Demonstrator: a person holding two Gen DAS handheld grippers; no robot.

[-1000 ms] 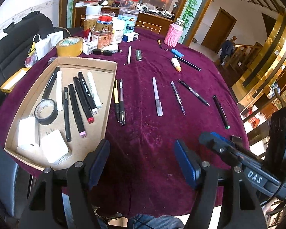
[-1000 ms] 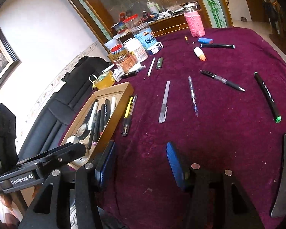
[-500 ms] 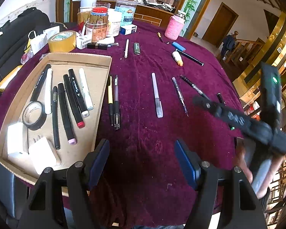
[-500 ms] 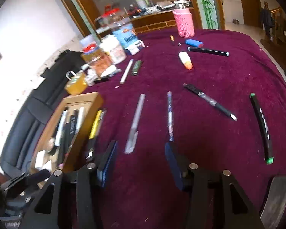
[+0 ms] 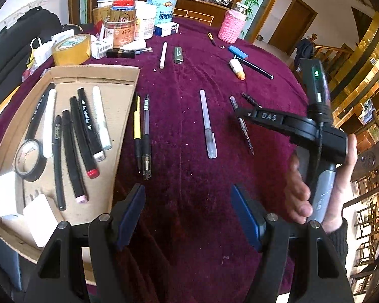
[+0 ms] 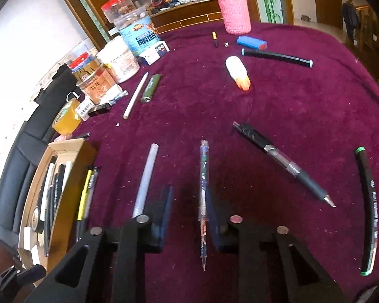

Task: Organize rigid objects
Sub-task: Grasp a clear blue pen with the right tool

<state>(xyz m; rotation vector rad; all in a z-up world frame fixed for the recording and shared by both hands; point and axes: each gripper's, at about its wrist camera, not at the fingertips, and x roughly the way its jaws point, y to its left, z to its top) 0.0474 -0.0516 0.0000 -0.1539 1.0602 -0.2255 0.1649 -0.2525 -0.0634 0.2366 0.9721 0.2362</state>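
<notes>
Purple velvet cloth (image 6: 290, 106) is covering the table. I am holding my right gripper (image 6: 189, 209) open around the patterned pen (image 6: 204, 176); my left gripper (image 5: 188, 210) is hovering open beside the cardboard tray (image 5: 118, 75).

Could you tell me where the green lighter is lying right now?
The green lighter lies on the purple tablecloth at the far side in the right wrist view, just right of the white pencil and near the jars.
</notes>
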